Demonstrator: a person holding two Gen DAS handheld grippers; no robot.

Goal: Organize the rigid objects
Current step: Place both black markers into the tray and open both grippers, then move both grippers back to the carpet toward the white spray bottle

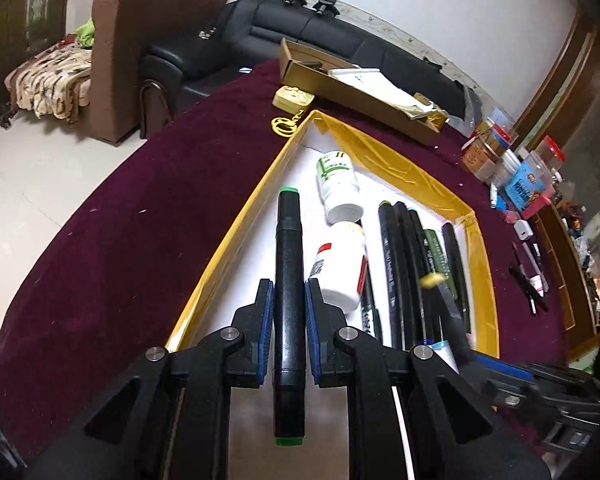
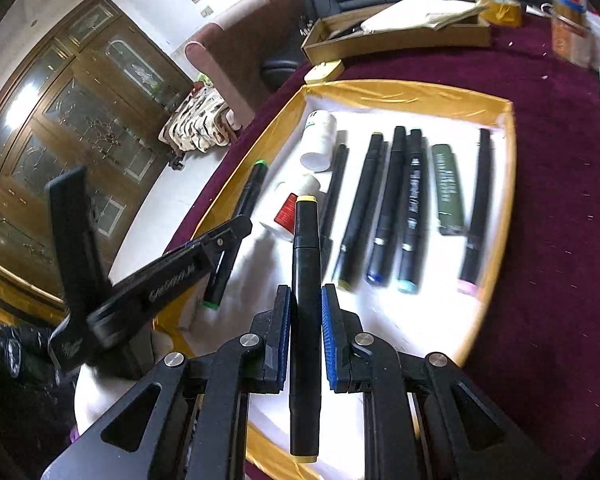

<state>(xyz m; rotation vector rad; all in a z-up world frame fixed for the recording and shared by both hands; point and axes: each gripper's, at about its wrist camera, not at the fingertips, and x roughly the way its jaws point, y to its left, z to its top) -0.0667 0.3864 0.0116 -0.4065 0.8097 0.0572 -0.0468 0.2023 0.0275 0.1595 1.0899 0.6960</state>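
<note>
1. Dark maroon cloth covers the desk (image 1: 112, 240), with a black sofa (image 1: 308, 28) and a brown armchair (image 1: 140, 40) behind it against a white wall.
2. On the desk lies a shallow tray (image 1: 236, 216) with gold walls and a white floor.
3. The left claw (image 1: 289, 312) is clamped on a black marker with green caps (image 1: 287, 280), its blue pads pressing the barrel from both sides above the tray's left part.
4. The right claw (image 2: 306, 320) is clamped on a black marker with yellow caps (image 2: 306, 280), held above the middle of the tray.
5. Two white pill bottles (image 1: 338, 188) lie on their sides in the tray, one behind the other, just right of the green-capped marker.
6. To their right, a row of dark markers (image 2: 392, 208) lies side by side on the tray floor, with a dark green tube (image 2: 448, 188) among them.
7. Beyond the tray sits a long open cardboard box (image 1: 360, 96) holding papers.
8. Jars and small containers (image 1: 500, 148) crowd the far right of the desk, and a few loose pens (image 1: 530, 276) lie near them.
</note>
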